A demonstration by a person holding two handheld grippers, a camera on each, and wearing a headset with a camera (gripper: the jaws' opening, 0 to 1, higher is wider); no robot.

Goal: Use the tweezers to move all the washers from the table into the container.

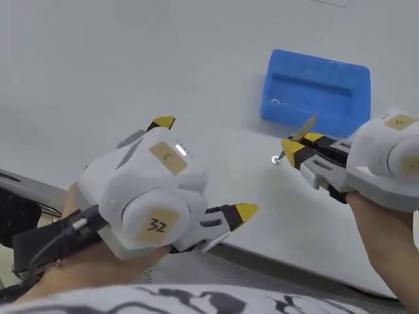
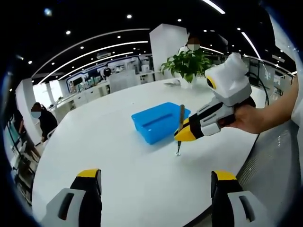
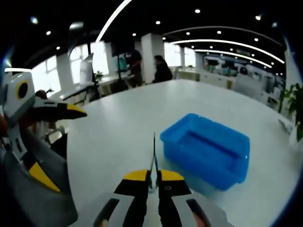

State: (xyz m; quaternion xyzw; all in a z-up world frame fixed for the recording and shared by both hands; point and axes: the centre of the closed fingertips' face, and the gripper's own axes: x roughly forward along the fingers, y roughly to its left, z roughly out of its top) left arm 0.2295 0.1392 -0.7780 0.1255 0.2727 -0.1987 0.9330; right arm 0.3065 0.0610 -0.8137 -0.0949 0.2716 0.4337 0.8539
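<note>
Head view looks down; all share the container.

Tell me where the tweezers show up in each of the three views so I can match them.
Head view: tweezers right of centre, clamped in the right claw, tip pointing down, below the blue container.
Left gripper view: tweezers at centre, near upright, just right of the blue container.
Right gripper view: tweezers a thin line rising from bottom centre, left of the blue container.
Shared landmark: the blue container.
</note>
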